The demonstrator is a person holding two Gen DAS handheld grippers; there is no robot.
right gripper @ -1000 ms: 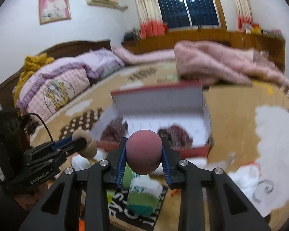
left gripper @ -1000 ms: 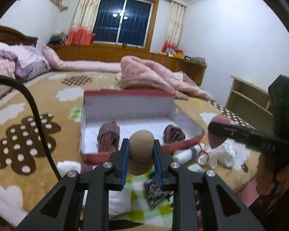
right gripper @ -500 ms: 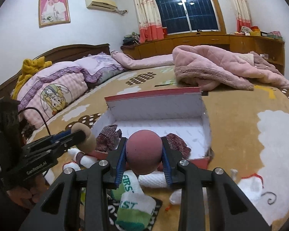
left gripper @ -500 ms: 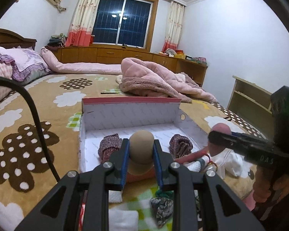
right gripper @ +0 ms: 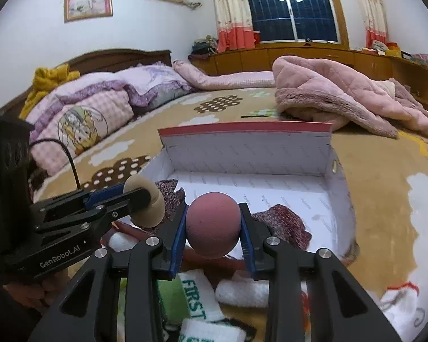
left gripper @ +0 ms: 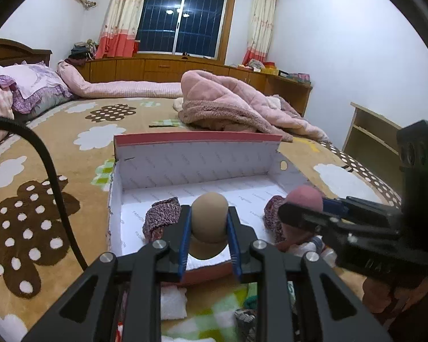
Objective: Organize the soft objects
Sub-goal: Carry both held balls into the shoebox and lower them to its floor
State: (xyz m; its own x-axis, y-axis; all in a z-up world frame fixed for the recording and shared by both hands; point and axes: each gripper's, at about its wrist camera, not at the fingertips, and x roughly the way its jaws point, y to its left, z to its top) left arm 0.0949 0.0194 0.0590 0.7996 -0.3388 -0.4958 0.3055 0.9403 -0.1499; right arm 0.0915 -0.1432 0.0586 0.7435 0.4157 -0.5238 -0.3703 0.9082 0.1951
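Observation:
My left gripper (left gripper: 209, 225) is shut on a tan foam sponge (left gripper: 209, 218), held just over the near wall of an open white box with a red rim (left gripper: 197, 154). My right gripper (right gripper: 213, 229) is shut on a dusty-pink foam sponge (right gripper: 213, 225), also at the box's near edge, on the right side. Each gripper shows in the other's view: the right one (left gripper: 305, 208) beside the box's right end, the left one (right gripper: 144, 199) at its left. Two rolled reddish knit pieces (left gripper: 162, 218) (right gripper: 282, 222) lie inside the box.
White rolled socks (right gripper: 242, 289), a green-and-white "FIRST" sock (right gripper: 197, 305) and other small soft items lie on the bedspread below the grippers. A pink blanket heap (left gripper: 231, 108) lies beyond the box. Pillows (right gripper: 80, 114) are at the left; a wooden shelf (left gripper: 368, 134) stands right.
Both grippers have moved forward towards the box with their sponges still gripped. The box now looks larger and the sponges hang at its near edge instead of over the loose socks.

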